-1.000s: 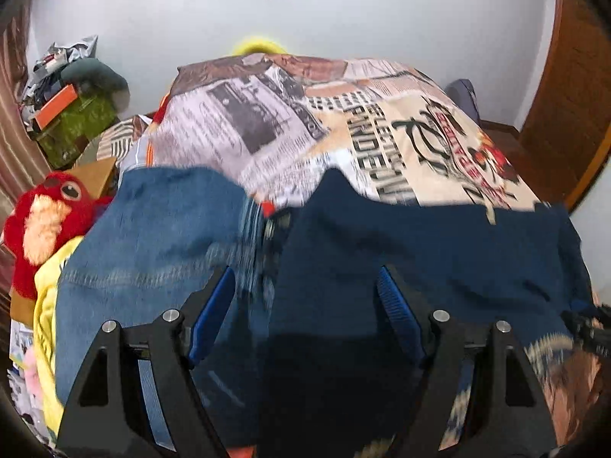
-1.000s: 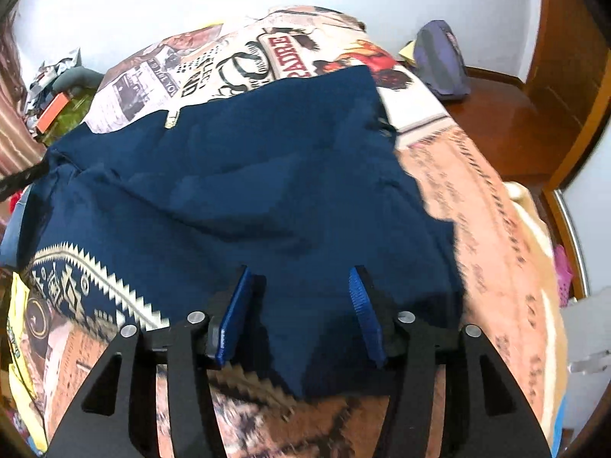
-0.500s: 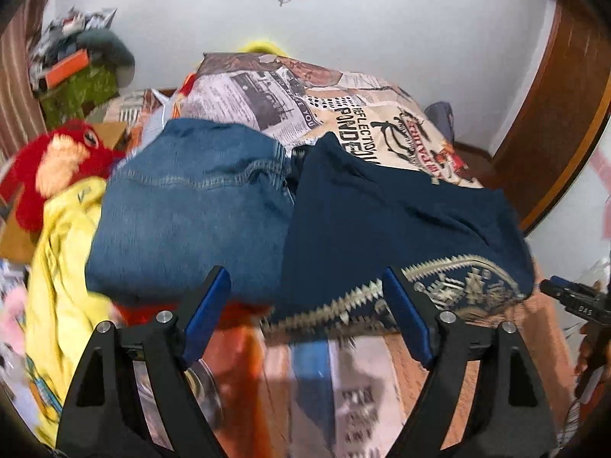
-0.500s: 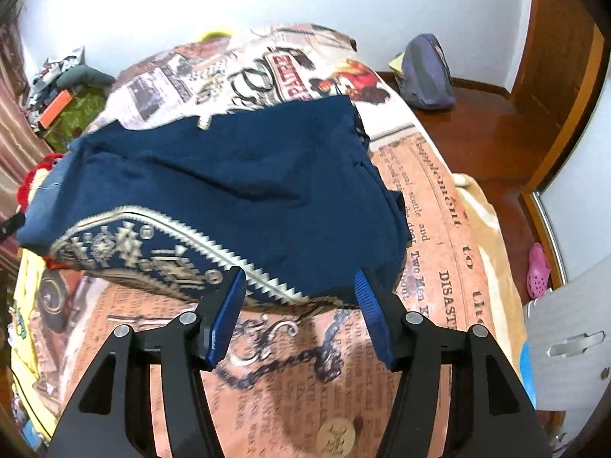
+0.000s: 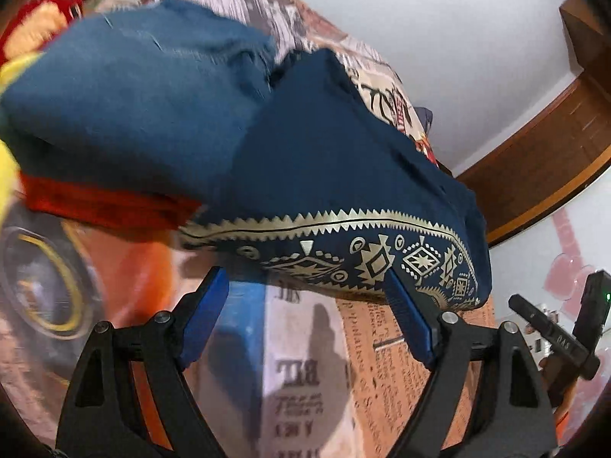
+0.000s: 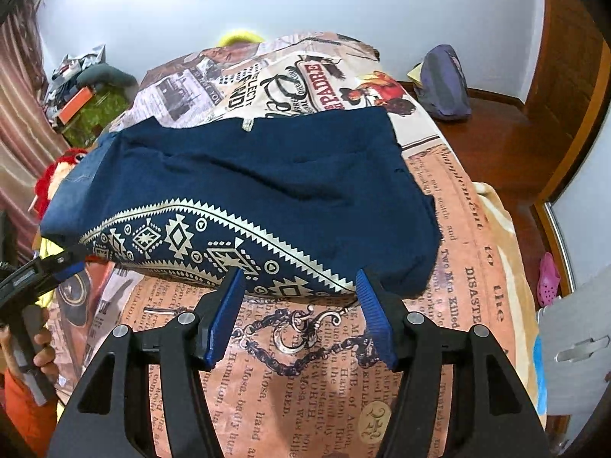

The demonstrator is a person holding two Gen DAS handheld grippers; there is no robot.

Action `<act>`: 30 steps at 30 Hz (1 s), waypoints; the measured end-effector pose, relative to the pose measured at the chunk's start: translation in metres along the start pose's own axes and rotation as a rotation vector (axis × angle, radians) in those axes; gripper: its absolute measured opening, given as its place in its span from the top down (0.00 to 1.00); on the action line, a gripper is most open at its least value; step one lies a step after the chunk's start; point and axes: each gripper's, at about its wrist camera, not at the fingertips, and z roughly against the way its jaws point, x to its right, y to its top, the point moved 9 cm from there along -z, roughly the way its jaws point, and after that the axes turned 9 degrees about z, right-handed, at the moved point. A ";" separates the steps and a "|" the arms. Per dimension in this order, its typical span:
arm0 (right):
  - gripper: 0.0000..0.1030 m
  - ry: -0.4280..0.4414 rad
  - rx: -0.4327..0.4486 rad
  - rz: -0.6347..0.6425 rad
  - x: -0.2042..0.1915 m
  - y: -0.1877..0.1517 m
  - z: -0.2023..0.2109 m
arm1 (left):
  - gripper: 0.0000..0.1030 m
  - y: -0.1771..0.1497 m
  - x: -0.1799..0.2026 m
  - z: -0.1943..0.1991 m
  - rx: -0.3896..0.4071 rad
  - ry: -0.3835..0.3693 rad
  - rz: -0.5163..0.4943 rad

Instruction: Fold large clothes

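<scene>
A navy garment (image 6: 267,175) with a gold patterned hem (image 6: 214,244) lies folded across the newspaper-print bedsheet (image 6: 305,381). My right gripper (image 6: 299,271) is open just in front of the hem's right part, nothing between its blue pads. In the left wrist view the same navy garment (image 5: 343,160) lies beside folded blue jeans (image 5: 133,87). My left gripper (image 5: 305,273) stands wide open at the hem's near edge and grips nothing. The left wrist view is tilted and blurred on its left side.
Red cloth (image 5: 107,206) shows under the jeans, with yellow fabric (image 5: 5,175) at the far left. A red plush toy (image 6: 57,168) and clutter sit left of the bed. A purple bag (image 6: 445,84) lies on the wooden floor (image 6: 496,145) to the right.
Both grippers drew back from over the navy garment to its near edge, so the patterned hem came into view. The left gripper also sank and rolled.
</scene>
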 end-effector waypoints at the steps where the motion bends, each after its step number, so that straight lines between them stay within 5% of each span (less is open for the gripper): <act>1: 0.45 -0.004 -0.002 0.006 -0.001 0.000 -0.002 | 0.19 0.001 0.002 -0.007 -0.009 -0.010 0.009; 9: 0.45 0.015 -0.032 0.004 -0.003 -0.002 -0.025 | 0.19 0.013 0.002 -0.058 -0.095 -0.173 0.202; 17: 0.45 0.026 -0.075 -0.024 -0.005 -0.010 -0.038 | 0.21 0.033 0.013 -0.080 -0.085 -0.190 0.262; 24: 0.45 0.002 -0.045 -0.001 -0.010 -0.003 -0.013 | 0.58 0.031 0.028 -0.058 -0.080 -0.142 0.261; 30: 0.45 -0.012 -0.008 0.015 -0.017 0.011 0.011 | 0.72 0.026 0.074 -0.004 0.004 -0.144 0.129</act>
